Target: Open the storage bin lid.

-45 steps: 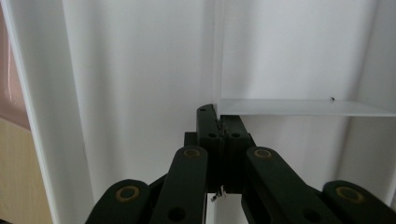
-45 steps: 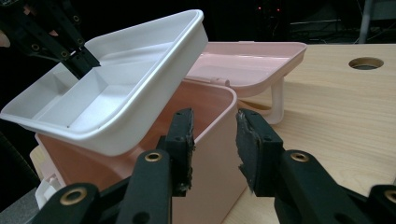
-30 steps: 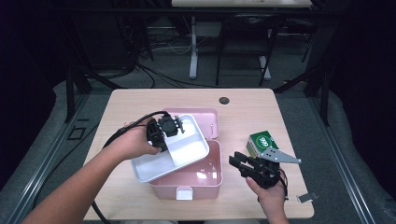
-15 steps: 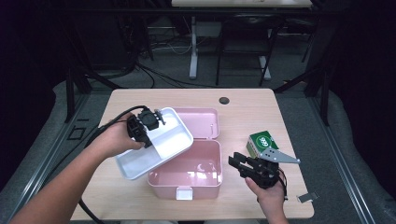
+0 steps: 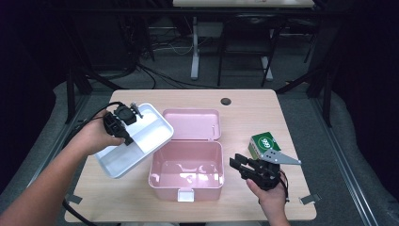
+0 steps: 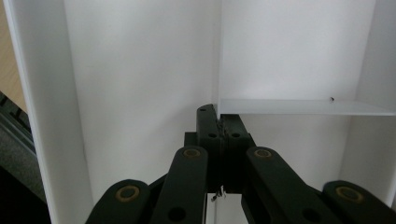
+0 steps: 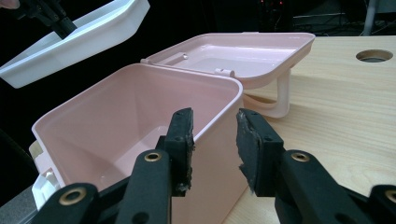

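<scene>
A white divided tray (image 5: 134,141) is held clear of the table by the left gripper (image 5: 123,123), whose jaws are clamped on the tray's inner divider wall, as the left gripper view shows: the pads (image 6: 219,130) are pressed together on the thin partition. In the high view the tray is seen tilted, at about nine o'clock from the open pink storage box (image 5: 187,165), its right corner just beside the box's raised lid (image 5: 191,124) and its outer end hanging past the table's left edge.

The box base stands empty, with the lid laid back toward twelve o'clock. The right gripper (image 5: 244,165) is held near the box's right wall, at about three o'clock from it, with its jaws apart and nothing between them; the box rim (image 7: 140,70) is seen beyond them in the right gripper view. A green carton (image 5: 263,142) sits on the wooden table (image 5: 291,117), just behind the right gripper.

The step in hand is judged to be the lifting-out and setting-aside of the insert tray. Next, the tray would need to be levelled and lowered onto a bare part of the table at the left, fully supported rather than overhanging, before the divider is released. The green carton appears likely to be picked up afterwards by the right gripper.
</scene>
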Demonstrator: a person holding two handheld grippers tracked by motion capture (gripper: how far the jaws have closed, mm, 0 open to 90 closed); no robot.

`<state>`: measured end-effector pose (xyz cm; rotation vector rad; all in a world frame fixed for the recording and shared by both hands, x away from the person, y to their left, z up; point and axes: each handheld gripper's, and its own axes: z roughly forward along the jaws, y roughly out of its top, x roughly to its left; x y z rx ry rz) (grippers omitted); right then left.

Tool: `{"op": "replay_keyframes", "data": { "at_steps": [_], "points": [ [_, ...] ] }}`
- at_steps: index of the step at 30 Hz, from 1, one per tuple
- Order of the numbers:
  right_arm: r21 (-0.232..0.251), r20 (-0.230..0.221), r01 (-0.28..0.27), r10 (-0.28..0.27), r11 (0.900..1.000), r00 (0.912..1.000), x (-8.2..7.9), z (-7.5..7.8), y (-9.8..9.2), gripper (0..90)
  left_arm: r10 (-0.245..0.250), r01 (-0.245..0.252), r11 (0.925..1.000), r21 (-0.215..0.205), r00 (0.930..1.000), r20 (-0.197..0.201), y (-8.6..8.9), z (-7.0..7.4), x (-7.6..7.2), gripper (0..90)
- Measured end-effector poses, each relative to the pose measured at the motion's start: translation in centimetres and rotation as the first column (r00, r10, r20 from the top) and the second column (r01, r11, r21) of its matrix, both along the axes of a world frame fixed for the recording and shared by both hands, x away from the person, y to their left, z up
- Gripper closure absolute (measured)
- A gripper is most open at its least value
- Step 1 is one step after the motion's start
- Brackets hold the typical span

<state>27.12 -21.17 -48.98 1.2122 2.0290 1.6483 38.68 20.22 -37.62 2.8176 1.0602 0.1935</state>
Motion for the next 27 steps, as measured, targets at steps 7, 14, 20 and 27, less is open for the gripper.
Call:
{"op": "replay_keyframes", "data": {
  "at_steps": [7, 14, 20, 27],
  "points": [
    [-0.006, 0.001, -0.002, 0.002, 1.000, 1.0000, 0.0, 0.0, 0.0, 65.9, 0.036, -0.036, 0.9993, 0.002, 0.9993, -0.006, 1.5, -0.2, 0.2, 89.2],
    [-0.005, 0.004, -0.002, 0.002, 1.000, 1.0000, 0.0, 0.0, 0.1, 65.9, 0.069, -0.069, 0.9976, 0.004, 0.9974, -0.017, 3.2, -0.8, 0.0, 89.2],
    [-0.007, 0.004, -0.003, 0.003, 1.000, 1.0000, 0.0, 0.0, 0.2, 65.9, 0.094, -0.094, 0.9955, 0.010, 0.9948, -0.038, 4.5, -2.4, -0.1, 89.2],
    [-0.010, 0.002, -0.006, 0.006, 1.000, 1.0000, 0.0, -0.1, 0.3, 65.9, 0.121, -0.121, 0.9927, 0.006, 0.9904, -0.067, 5.7, -4.8, 0.3, 89.2]
  ]
}}
